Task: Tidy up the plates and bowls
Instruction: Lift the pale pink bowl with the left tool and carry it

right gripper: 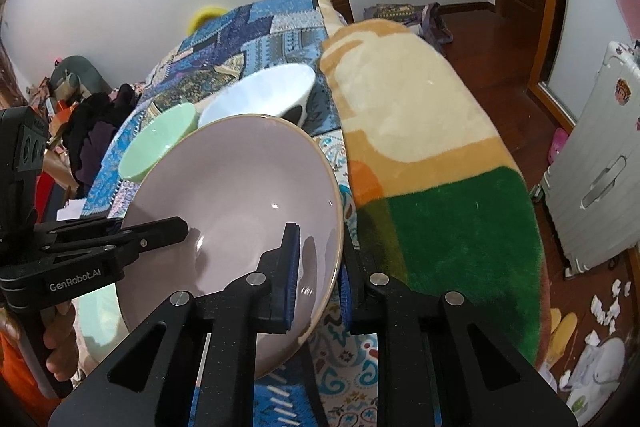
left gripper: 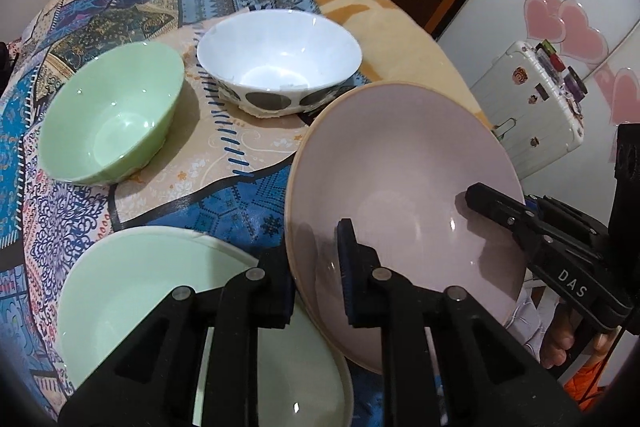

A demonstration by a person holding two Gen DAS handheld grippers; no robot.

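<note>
Above the patterned bedspread (left gripper: 248, 163), the pink plate (left gripper: 404, 195) hangs tilted, gripped at 2 opposite places on its rim. On its near-left edge the left hand-held gripper (left gripper: 316, 283) is clenched on the rim, 1 pad under the plate and 1 inside; on its right edge the right hand-held gripper (right gripper: 318, 279) is clamped the same way. Each plate edge runs straight through its jaws, so neither hand is nearer than the other and the plate's widest line runs from one grip to the other. Just left of the pink plate and lower lies the pale green plate (left gripper: 132, 291) on the bed, partly hidden by the left hand-held gripper's frame. Beyond the pink plate stand the green bowl (left gripper: 108, 115) and, to its right, the white bowl with dark spots (left gripper: 280, 55), the 2 bowls close together but apart in the left wrist view. Judging from this layout, the likely move is to carry the pink plate leftward and down onto the green plate, which calls for both hands to travel together and level it.
</note>
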